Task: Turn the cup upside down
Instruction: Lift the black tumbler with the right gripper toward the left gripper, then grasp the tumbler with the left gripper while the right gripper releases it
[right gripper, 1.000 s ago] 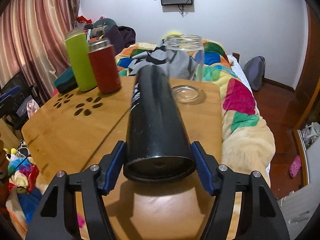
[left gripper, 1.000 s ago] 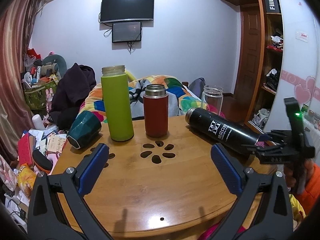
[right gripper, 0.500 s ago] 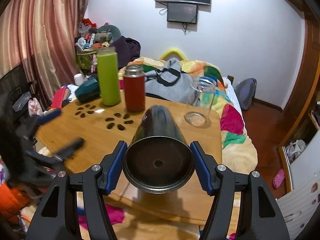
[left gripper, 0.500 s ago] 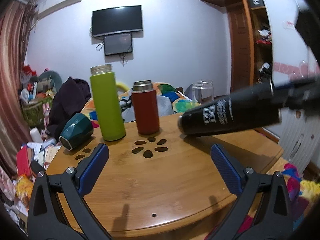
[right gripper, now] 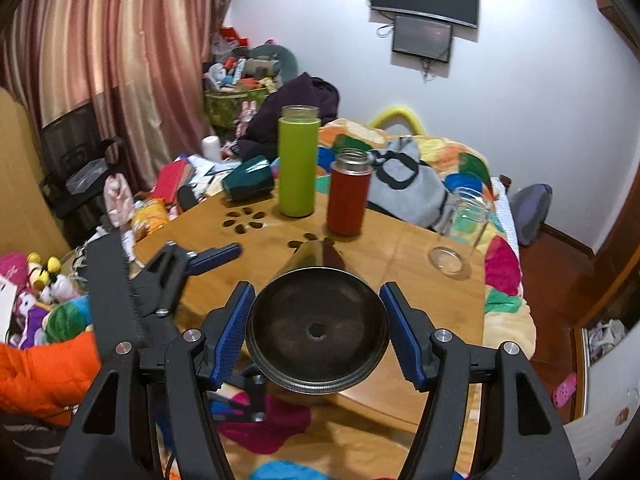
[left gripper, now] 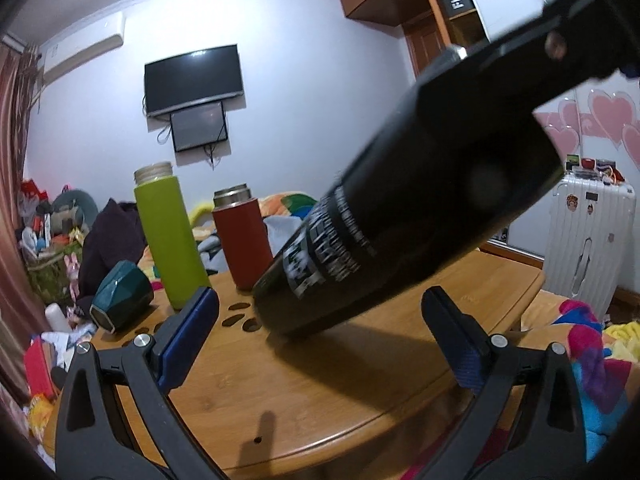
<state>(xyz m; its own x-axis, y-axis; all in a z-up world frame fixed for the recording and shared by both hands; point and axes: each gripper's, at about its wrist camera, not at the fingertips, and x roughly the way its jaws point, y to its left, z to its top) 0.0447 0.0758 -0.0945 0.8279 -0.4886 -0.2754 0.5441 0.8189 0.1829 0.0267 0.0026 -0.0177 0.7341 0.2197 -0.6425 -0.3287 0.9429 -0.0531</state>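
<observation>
Black cup tilted, clamped in right hand-held gripper, above table.

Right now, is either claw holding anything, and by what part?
The right claw grips the black flask near its base end, tilted with its mouth low over the wooden table. The left claw is open, holding nothing.

Wooden table carries the green bottle, red flask, glass jar (upright) and teal cup, tipped sideways.
</observation>
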